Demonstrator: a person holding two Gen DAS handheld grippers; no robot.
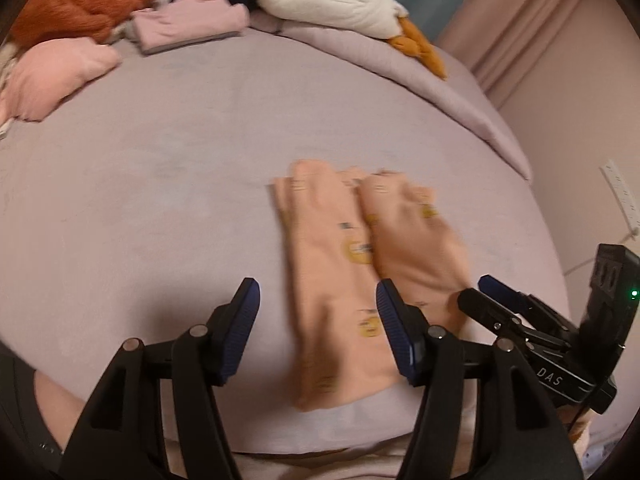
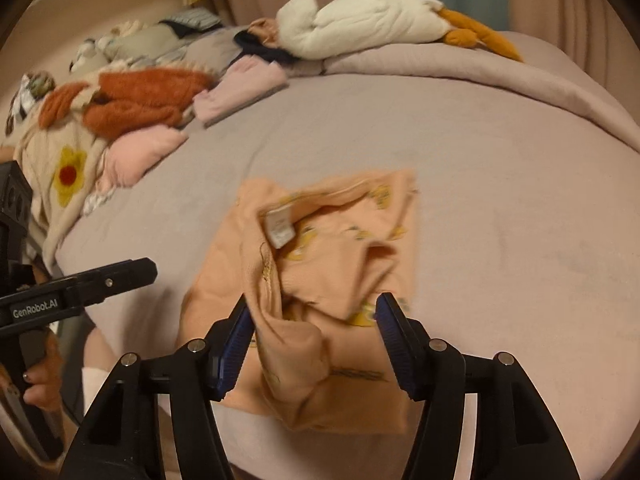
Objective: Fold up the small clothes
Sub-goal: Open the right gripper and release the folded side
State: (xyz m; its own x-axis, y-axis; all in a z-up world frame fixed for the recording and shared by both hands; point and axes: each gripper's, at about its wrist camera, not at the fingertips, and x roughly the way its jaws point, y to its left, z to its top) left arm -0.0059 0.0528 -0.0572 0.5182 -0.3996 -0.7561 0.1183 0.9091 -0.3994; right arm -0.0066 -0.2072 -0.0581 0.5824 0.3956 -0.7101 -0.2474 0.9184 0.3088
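Right wrist, peach garment (image 2: 320, 280) mid-bed (image 2: 500, 200), bare sheet around

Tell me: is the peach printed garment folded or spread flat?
Folded: the peach printed garment lies doubled on the mauve bedsheet, layers overlapping.

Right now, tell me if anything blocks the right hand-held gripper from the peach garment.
Nothing visible does. The right hand-held gripper stands open directly over the peach garment, with folds already between its jaws; only bare bedsheet surrounds it.
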